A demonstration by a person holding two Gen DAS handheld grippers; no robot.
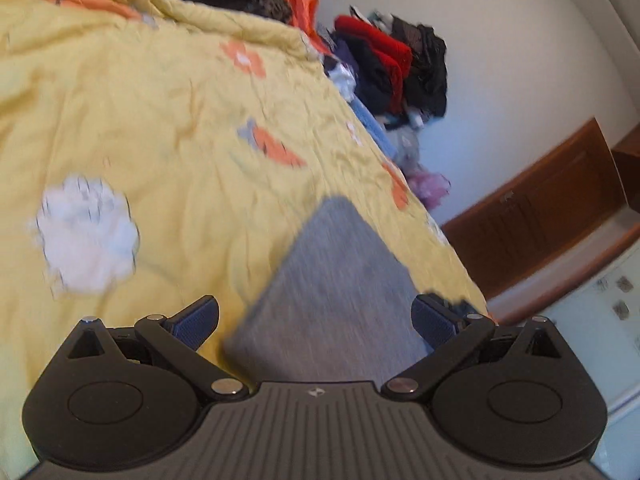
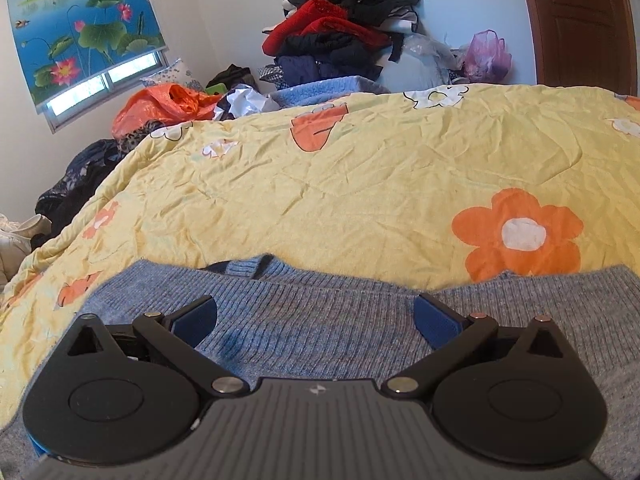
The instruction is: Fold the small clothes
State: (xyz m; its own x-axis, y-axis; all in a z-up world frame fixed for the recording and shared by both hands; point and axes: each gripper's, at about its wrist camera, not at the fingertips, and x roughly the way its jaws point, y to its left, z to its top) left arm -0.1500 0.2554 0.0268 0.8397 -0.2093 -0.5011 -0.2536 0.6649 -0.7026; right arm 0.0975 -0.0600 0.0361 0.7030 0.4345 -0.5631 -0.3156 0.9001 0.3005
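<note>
one sweater [image 2: 320,320] beneath spread jaws

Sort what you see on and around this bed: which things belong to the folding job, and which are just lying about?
Job in hand:
- grey-blue knit sweater
- right claw, open
- left claw, open

Lying about:
- heap of dark and red clothes
- orange plastic bag
- pink plastic bag
</note>
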